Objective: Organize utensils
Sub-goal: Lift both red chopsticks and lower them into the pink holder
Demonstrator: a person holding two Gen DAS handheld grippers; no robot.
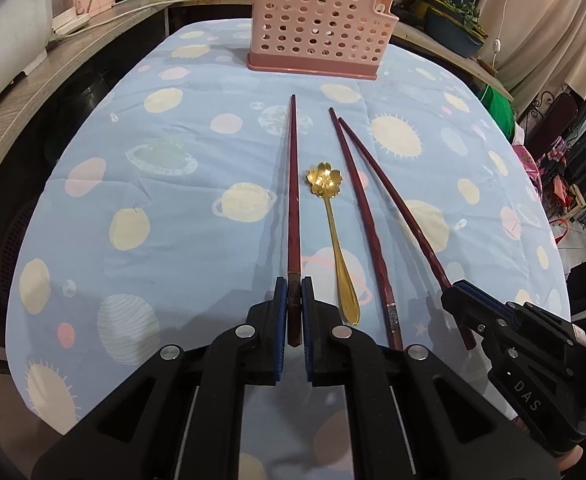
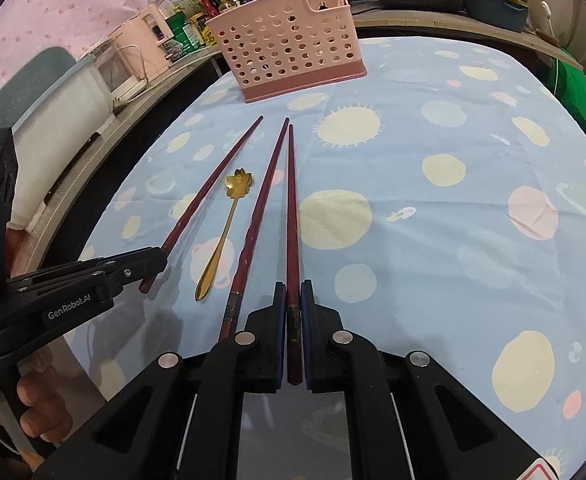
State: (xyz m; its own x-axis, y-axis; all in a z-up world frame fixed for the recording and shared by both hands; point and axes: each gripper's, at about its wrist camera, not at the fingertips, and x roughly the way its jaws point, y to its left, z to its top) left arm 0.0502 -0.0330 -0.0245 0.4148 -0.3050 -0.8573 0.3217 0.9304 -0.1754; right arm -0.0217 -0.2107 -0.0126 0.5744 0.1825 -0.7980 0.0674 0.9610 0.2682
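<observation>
— Grippers first, since they sit closest. What is each one doing?

— Left gripper (image 1: 294, 292) has its blue pads pinched on the thick end of the left chopstick (image 1: 293, 200). Right gripper (image 2: 293, 296) is clamped the same way on the thick end of the right chopstick (image 2: 291, 208). Both sticks run straight out between the fingers, and their far tips look to rest on the cloth.

— And the hand?

— In the right wrist view a hand (image 2: 33, 408) shows at the lower left edge, wrapped around the left tool's handle.

— What lies between the two held sticks?

— A gold spoon (image 1: 333, 240) with a flower-shaped bowl lies flat just right of the left chopstick, handle toward the grippers. Beside it is a middle chopstick (image 1: 367, 224), loose on the cloth, its thin tip almost meeting the tip of the right one.

— What are they lying on?

— A blue tablecloth (image 1: 153, 152) printed with planets and suns.

— Farther out?

— A pink holder (image 1: 317, 24) with round holes stands upright at the far edge of the table, well beyond the chopstick tips. Something pale shows in its smaller end compartment; I cannot tell what. Behind it, counters crowded with pots and packages.
</observation>
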